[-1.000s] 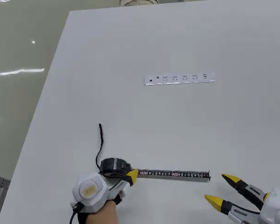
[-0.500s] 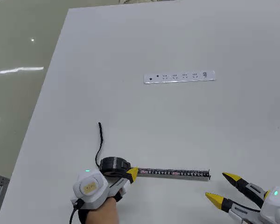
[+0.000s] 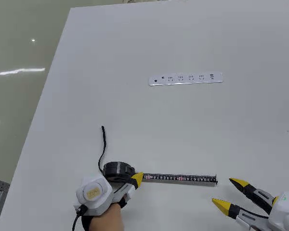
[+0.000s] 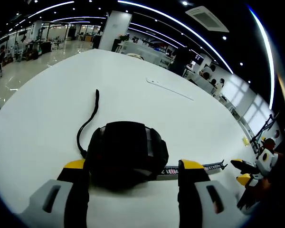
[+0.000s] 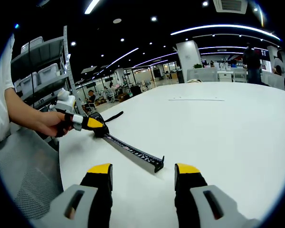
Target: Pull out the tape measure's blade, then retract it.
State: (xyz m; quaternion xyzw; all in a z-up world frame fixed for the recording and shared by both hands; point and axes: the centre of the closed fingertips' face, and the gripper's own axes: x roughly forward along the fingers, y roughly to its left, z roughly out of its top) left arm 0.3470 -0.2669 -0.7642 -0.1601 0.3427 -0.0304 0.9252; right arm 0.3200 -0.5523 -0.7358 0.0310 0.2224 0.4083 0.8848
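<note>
The black tape measure case (image 3: 118,170) lies near the table's front left, with its blade (image 3: 179,179) pulled out flat to the right. My left gripper (image 3: 127,179) is shut on the case (image 4: 126,151), one yellow-tipped jaw on each side. The blade's end hook (image 3: 215,180) rests on the table just left of my right gripper (image 3: 229,194), which stands open and holds nothing. In the right gripper view the hook (image 5: 159,164) lies just ahead of the open jaws of the right gripper (image 5: 143,169), and the left gripper (image 5: 92,124) holds the case farther off.
A white power strip (image 3: 185,78) lies flat at mid-table. The tape measure's black wrist strap (image 3: 103,144) trails away from the case. The white table (image 3: 183,38) has its left edge running diagonally, with a glossy floor beyond. An office with shelving surrounds it.
</note>
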